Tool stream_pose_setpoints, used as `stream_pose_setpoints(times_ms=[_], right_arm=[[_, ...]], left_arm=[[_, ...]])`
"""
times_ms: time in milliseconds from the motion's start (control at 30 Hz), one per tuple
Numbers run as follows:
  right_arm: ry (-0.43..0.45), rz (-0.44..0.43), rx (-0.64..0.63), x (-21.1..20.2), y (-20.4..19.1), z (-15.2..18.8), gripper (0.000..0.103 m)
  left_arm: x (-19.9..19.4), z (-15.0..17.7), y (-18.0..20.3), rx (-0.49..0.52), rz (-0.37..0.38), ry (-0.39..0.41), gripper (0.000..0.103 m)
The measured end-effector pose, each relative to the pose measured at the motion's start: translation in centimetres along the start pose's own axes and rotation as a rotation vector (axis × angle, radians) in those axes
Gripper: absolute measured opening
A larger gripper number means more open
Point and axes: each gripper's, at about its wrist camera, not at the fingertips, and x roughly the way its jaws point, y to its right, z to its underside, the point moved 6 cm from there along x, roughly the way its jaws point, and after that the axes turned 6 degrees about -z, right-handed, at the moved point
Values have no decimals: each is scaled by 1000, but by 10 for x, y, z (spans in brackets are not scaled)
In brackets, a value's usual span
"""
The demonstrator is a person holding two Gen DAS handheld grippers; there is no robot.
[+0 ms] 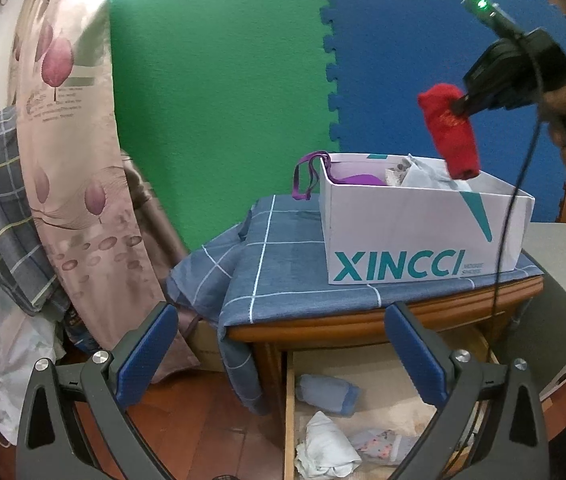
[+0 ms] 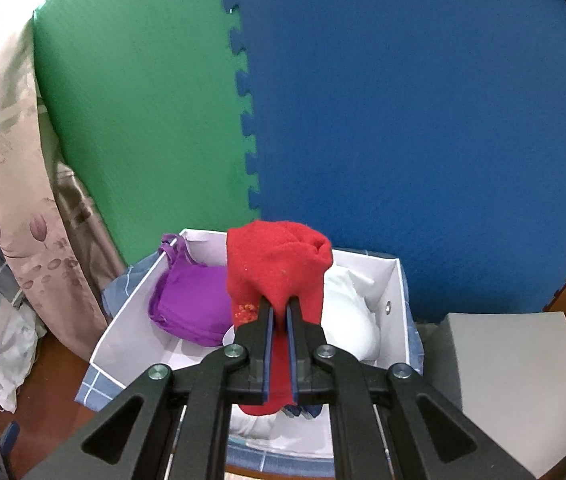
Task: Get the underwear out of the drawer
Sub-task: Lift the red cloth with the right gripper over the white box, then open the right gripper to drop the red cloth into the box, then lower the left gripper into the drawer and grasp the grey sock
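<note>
Your right gripper (image 2: 279, 308) is clenched on the red underwear (image 2: 279, 264), which bunches up above the fingers (image 2: 265, 332) and hangs below them. Just ahead of and beneath those fingers sits the white box (image 2: 123, 344), with a purple garment (image 2: 191, 308) to their left and a white garment (image 2: 353, 320) to their right. Your left gripper (image 1: 283, 344) is released, its fingers (image 1: 147, 348) wide apart and holding nothing. Below and between them lies the open drawer (image 1: 290, 408), with a blue-grey roll (image 1: 329, 394), a white piece (image 1: 329, 446) and a patterned piece (image 1: 383, 444) inside. The box rests on a checked cloth (image 1: 279, 256) over the tabletop.
</note>
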Motion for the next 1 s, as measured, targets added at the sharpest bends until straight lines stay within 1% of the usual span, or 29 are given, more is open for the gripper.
stream_pose_setpoints(times_ms=[100,167,200,267,300,333,367,400,433,467,533,633,700,800,900,1000], right_arm=[[-17,2,6,17,1,3,6],[-44,-7,13,33,3,6,6],[-51,-11,20,38,4,7,8],[-60,-52,64,50,9,9,13],[-60,-97,86,53,11,8,14],[-52,-119,98,52,13,8,17],[-31,-120,111,49,16,6,28],[-6,-115,120,43,21,4,45],[11,-119,121,37,22,3,52],[32,-125,121,29,25,2,56],[64,-120,112,11,30,4,56],[92,-135,142,-17,43,22,56],[105,-132,155,-35,51,41,58],[106,-118,168,-61,64,85,61],[69,-110,181,-79,75,146,61],[40,-84,164,-90,82,197,61]], left_arm=[[2,1,1,-1,9,-8,103],[3,0,1,-4,11,-8,103],[4,0,0,-7,13,-11,103],[7,1,-1,-11,13,-20,103],[8,2,-1,-14,13,-26,103],[9,2,-2,-17,13,-30,103],[11,3,-3,-22,12,-35,103],[11,4,-3,-27,13,-39,103],[11,4,-4,-30,14,-41,103],[11,4,-4,-35,13,-44,103],[12,4,-5,-41,12,-48,103],[14,5,-5,-52,12,-55,103],[14,6,-4,-51,9,-59,103],[18,9,-2,-39,8,-78,103],[25,17,1,-34,13,-121,103],[31,26,11,-9,33,-158,103]])
